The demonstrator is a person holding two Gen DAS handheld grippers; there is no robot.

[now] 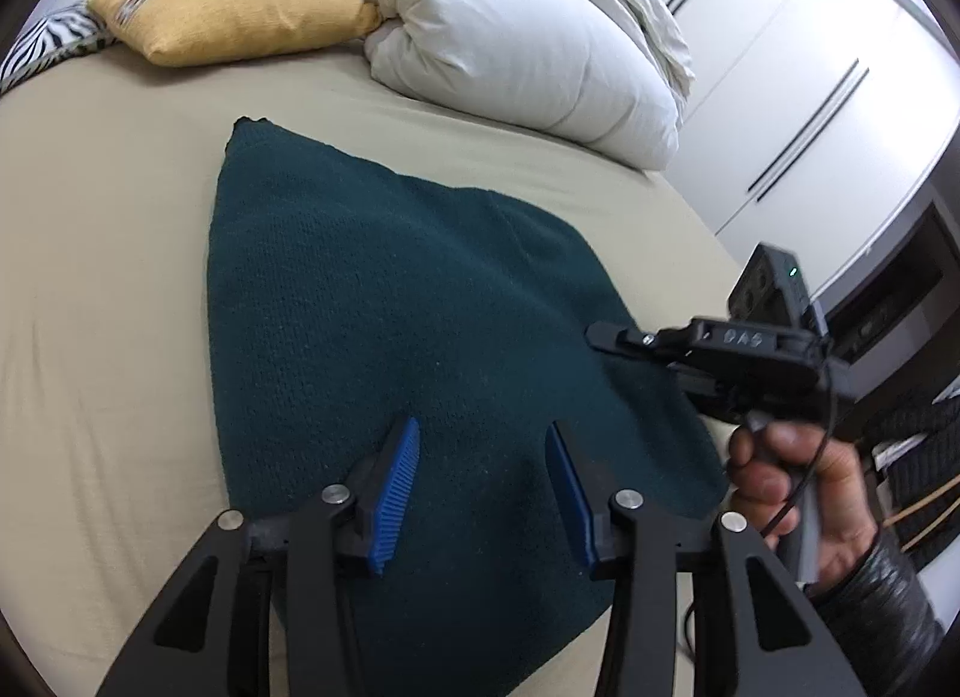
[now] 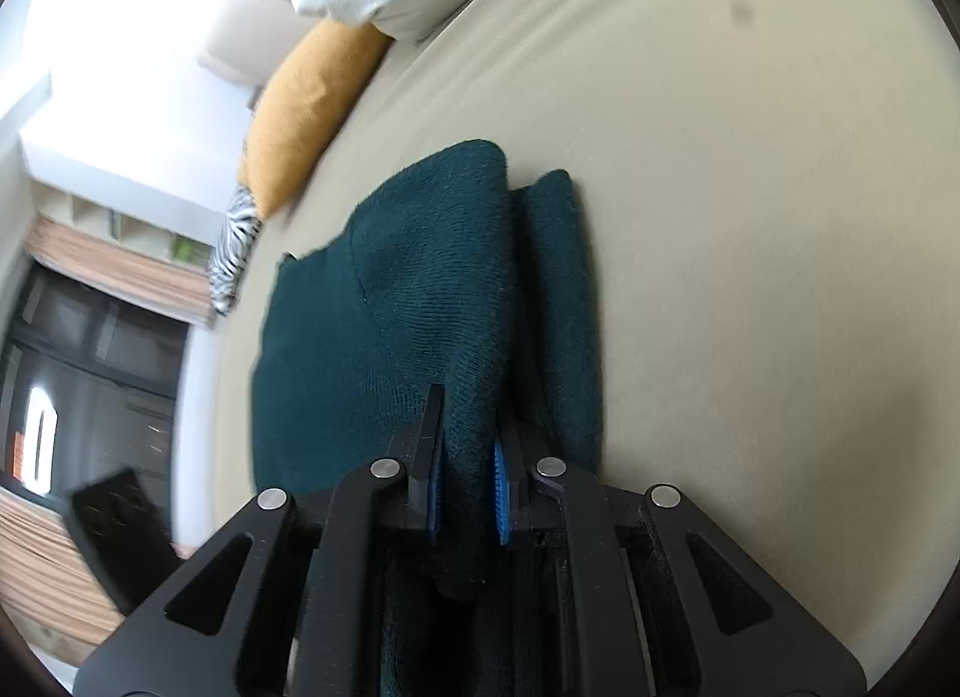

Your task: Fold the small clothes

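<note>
Teal knit garment [image 1: 384, 301] lies spread on a beige bed sheet [image 1: 102, 289], well short of the yellow cushion [image 1: 234, 12] & white duvet [image 1: 516, 36] beyond it. Right gripper [image 2: 468, 457] is clamped on a raised fold at the garment's edge, seen edge-on in the rt wrist view; left gripper [image 1: 480, 475] hovers over the garment's near part, blue pads [image 1: 396, 493] spread wide, holding nothing. Risk, judged from here: loose knit could slip from the narrow pinch as the fold is carried over, or the unpinned layer could drag & bunch, skewing the fold. Right hand [image 1: 798, 493] grips its handle from the garment's right side, tool roughly level.
</note>
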